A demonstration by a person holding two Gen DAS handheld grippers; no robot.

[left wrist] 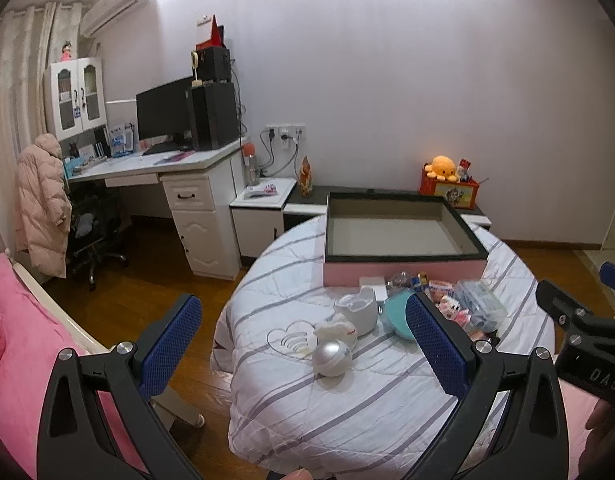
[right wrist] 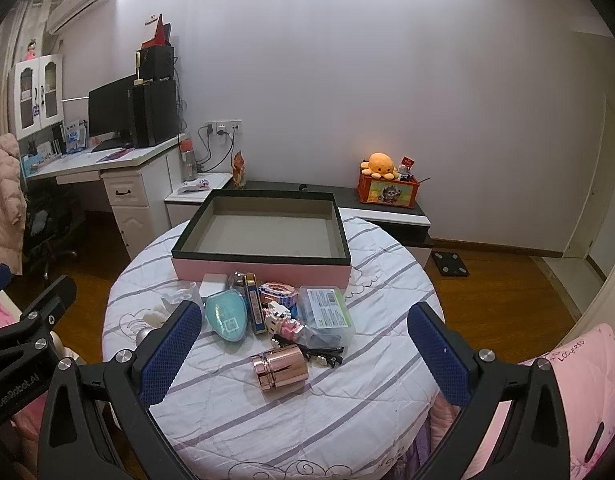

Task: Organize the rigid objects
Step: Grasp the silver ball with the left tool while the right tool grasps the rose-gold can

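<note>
You are in a bedroom with a computer workstation along the far wall, and in front of you stands a round desk [right wrist: 387, 392] draped in a striped quilt. At its far side sits an open pink box [right wrist: 263, 232] with a dark rim, empty inside as far as both views show. Just in front of the box lies the clutter to be sorted: a teal oval case [right wrist: 226, 316], a clear plastic box [right wrist: 327, 310], a small brick-built figure [right wrist: 281, 316], and nearer to you a rose-gold cylinder [right wrist: 281, 372] lying on its side. The left view adds a silver ball [left wrist: 331, 358] and a white cup [left wrist: 357, 312]. Your left gripper [left wrist: 303, 340] and right gripper [right wrist: 303, 344] both hover above the desk with jaws spread wide, holding nothing. Nothing appears packed yet, so you seem to be at the first pick. The cylinder lies between your right jaws' line of approach; lowering and closing across its body, not its ends, looks the likely next move.
</note>
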